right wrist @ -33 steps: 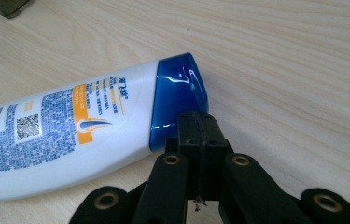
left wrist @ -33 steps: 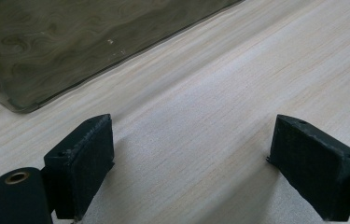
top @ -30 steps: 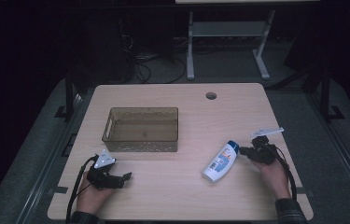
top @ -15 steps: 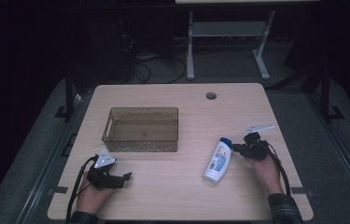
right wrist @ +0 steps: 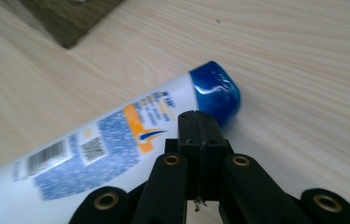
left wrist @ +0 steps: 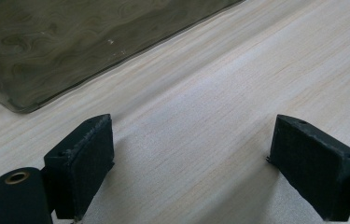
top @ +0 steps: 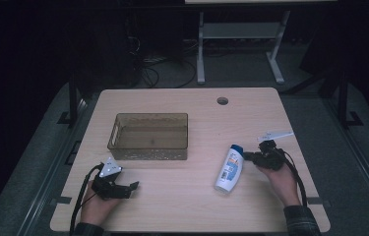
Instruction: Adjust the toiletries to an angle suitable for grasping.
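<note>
Your right gripper [right wrist: 199, 126] was closed, empty, bottle [right wrist: 116, 140] lying just beyond jaws; left gripper [left wrist: 189, 158] gaped wide, empty; bottle looked light, slick, rigid; grip mid-body.

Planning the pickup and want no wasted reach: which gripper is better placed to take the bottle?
Right. The right gripper sits beside the bottle near its blue cap, jaws shut, so it must open first. The left gripper is open but well away, near the bin.

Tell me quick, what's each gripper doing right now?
Left gripper: open, holding nothing, on the bare wooden table.
Right gripper: shut, empty, beside the white plastic bottle with a blue cap.
</note>
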### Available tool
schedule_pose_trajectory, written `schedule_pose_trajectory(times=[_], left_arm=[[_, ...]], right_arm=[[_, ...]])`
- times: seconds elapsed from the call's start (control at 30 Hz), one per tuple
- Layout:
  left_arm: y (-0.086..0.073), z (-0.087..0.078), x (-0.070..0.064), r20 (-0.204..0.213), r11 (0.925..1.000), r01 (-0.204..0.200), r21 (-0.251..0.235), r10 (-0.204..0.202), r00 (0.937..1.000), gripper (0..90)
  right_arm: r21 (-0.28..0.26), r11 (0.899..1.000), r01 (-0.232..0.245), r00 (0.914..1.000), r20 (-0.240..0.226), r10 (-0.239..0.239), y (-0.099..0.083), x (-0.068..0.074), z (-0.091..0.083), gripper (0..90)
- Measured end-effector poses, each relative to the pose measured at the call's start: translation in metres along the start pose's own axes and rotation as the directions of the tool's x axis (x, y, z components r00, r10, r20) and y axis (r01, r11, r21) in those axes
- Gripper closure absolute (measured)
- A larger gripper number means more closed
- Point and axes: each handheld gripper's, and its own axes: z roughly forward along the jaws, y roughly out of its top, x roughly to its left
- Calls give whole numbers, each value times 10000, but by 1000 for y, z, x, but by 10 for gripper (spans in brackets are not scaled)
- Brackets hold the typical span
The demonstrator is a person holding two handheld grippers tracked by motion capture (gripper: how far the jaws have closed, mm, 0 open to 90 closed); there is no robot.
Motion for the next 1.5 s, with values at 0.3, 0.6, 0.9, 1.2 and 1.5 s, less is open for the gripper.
schedule_pose_trajectory(times=[0.3,0.6,0.9,1.2,1.5], left_arm=[[0,0,0,4,10000,6,-10,-6,10000,127],[0,0,0,4,10000,5,-11,-5,10000,127],[0,0,0,3,10000,0,-10,0,10000,126],[0,0,0,4,10000,3,-8,-3,10000,127],[0,0,0,2,10000,1,-11,-1,10000,126]], right_arm=[[-11,9992,402,9971,-652,-402,4,21,-2,896],[34,9956,940,9891,-1143,-930,7,43,4,896],[143,9890,1474,9774,-1555,-1434,10,66,11,896],[265,9800,1973,9622,-1969,-1883,11,87,22,896],[463,9721,2301,9518,-2189,-2149,11,101,34,896]])
